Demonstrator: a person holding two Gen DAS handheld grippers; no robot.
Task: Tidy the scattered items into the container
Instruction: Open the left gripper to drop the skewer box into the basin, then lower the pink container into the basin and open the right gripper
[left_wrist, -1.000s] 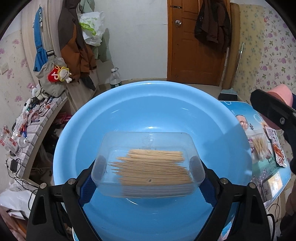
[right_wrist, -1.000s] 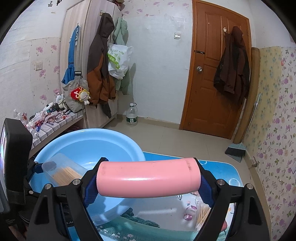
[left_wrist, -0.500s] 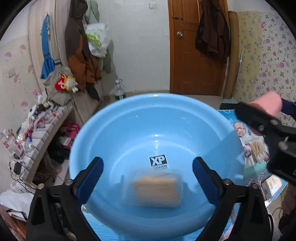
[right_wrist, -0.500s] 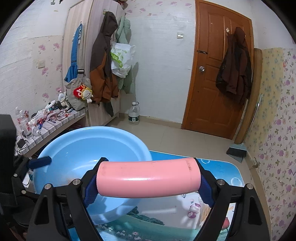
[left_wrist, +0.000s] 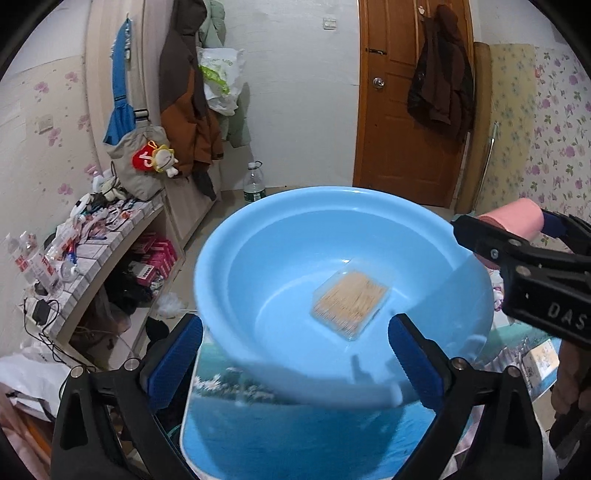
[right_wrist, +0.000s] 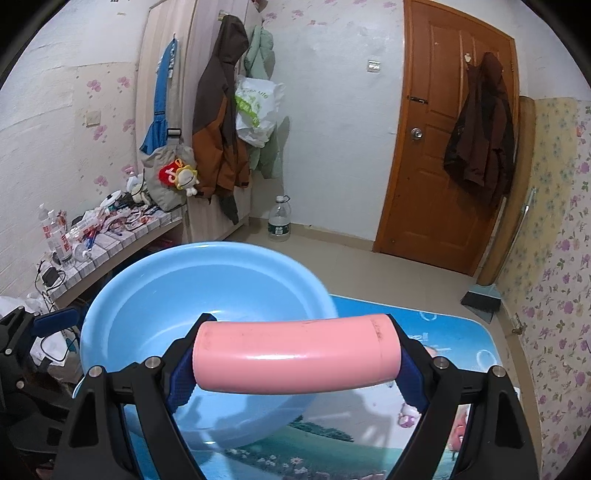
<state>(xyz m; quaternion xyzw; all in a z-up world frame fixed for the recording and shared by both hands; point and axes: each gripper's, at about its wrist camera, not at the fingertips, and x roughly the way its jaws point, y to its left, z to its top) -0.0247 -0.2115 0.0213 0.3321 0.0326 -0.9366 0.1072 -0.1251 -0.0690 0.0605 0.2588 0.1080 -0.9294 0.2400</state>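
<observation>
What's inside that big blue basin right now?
A clear box of toothpicks lies on the floor of the blue basin. Nothing else shows there, though the near wall and rim hide part of the floor.

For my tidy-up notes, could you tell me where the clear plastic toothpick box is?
In the left wrist view, the clear plastic toothpick box lies inside the round blue plastic basin, right of centre.

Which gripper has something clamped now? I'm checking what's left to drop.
The right gripper: its pads clamp the pink bottle. The left gripper is empty, jaws open before the blue basin.
</observation>
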